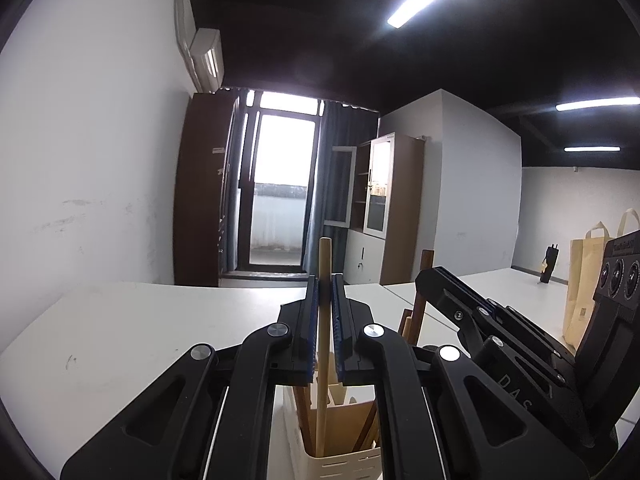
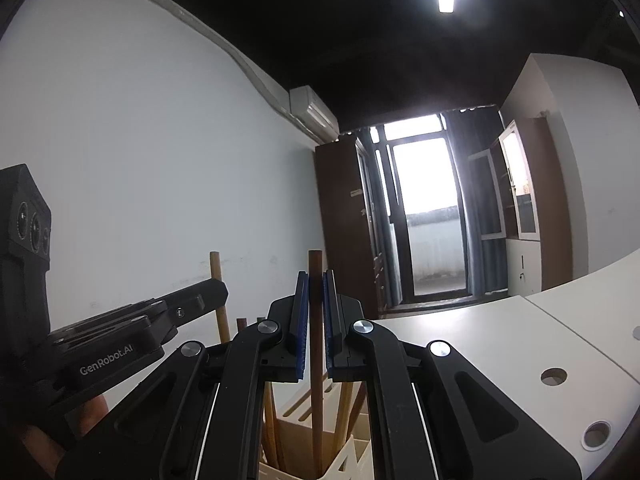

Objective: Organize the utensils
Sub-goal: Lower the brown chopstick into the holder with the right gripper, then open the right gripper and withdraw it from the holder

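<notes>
Both grippers pinch upright sticks over the cream holder (image 1: 340,460) at bottom centre. Left gripper (image 1: 325,320) clamps the pale wooden handle (image 1: 324,264); right gripper (image 2: 316,320) clamps the darker handle (image 2: 316,276). Step looks like seating utensils in the slots; next, probably lower straight, then release.

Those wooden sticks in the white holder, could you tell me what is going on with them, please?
A person holds a hand-held gripper in each hand. The left hand-held gripper is shut on a pale stick, and the right hand-held gripper on a darker stick. Both sticks stand upright with their lower ends in the holder on the table.
</notes>
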Demonstrator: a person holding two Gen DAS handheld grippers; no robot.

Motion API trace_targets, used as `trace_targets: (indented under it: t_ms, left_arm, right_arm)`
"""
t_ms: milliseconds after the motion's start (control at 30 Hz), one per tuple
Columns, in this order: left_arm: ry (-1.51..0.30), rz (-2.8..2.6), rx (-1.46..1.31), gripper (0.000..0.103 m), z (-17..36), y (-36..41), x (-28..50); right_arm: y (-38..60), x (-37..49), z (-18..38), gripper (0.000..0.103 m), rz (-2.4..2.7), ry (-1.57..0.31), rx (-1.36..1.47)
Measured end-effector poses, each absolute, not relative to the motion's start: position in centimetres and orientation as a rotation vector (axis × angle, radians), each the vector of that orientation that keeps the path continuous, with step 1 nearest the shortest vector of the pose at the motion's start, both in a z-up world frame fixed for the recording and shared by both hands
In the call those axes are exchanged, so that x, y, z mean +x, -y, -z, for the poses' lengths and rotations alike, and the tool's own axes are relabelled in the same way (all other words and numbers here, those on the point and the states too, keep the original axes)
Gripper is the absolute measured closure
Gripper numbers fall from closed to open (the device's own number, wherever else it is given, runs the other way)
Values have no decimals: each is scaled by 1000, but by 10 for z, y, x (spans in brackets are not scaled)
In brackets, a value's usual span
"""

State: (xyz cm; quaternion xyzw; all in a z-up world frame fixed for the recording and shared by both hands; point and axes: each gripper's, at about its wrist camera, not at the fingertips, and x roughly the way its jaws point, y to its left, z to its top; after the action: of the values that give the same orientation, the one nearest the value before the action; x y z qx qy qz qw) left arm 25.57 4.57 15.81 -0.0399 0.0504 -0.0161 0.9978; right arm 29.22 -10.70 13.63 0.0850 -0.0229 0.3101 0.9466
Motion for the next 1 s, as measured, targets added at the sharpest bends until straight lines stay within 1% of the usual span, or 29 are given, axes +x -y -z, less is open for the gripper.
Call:
trace_targets:
  t_ms: [767, 900, 967, 1000]
  left_arm:
    - [-175, 35, -42, 97, -145, -43, 261]
    - [-217, 37, -46, 97, -139, -44, 266]
    - [-222, 31, -52, 88, -138, -45, 265]
    - [-214, 27, -55, 87, -139, -47, 263]
  right_arm:
    - [102, 303, -124, 95, -613, -79, 119]
    - [103, 301, -124, 95, -602, -85, 116]
    - [104, 300, -126, 95, -607, -80, 109]
    - [105, 299, -127, 95, -597, -73, 102]
